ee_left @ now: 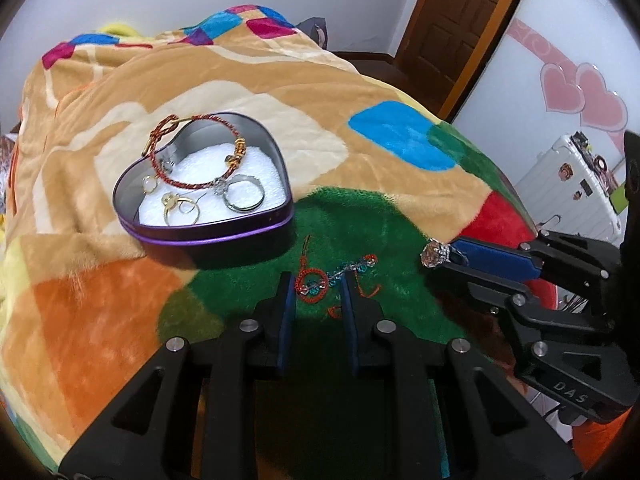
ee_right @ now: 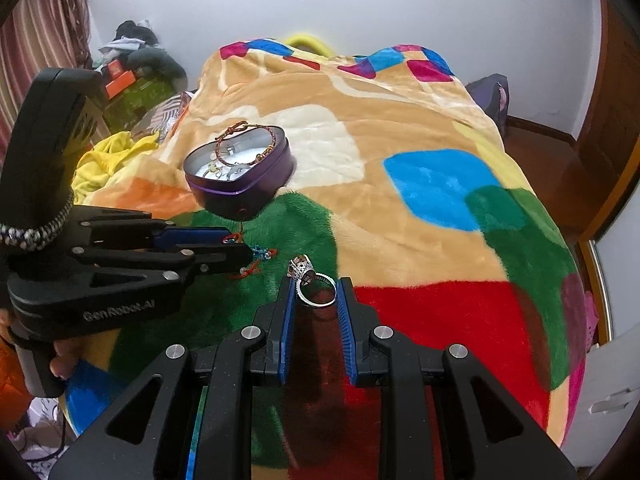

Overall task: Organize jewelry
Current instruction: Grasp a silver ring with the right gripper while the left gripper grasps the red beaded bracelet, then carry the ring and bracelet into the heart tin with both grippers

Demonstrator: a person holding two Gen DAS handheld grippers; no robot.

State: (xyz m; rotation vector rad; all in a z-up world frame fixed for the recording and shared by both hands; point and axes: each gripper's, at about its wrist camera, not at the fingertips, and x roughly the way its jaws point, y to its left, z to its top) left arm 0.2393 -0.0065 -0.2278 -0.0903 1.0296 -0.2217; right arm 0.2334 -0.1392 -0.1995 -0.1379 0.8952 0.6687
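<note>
A purple heart-shaped tin [ee_left: 208,236] [ee_right: 256,196] lies on the blanket and holds a red braided bracelet [ee_left: 196,184] and several rings. My left gripper [ee_left: 318,284] is open around a red cord bracelet with blue beads [ee_left: 316,286] [ee_right: 260,254] on the green patch, the fingers astride it. My right gripper [ee_right: 316,284] is shut on a silver ring with a large stone [ee_right: 312,280], held by its band above the blanket. In the left wrist view it [ee_left: 438,256] shows at the right with the stone sticking out.
A plush multicoloured blanket [ee_right: 400,128] covers the bed. A white suitcase [ee_left: 580,184] and a wooden door [ee_left: 460,20] stand at the right. Clothes and boxes [ee_right: 132,68] are piled beyond the bed's far left.
</note>
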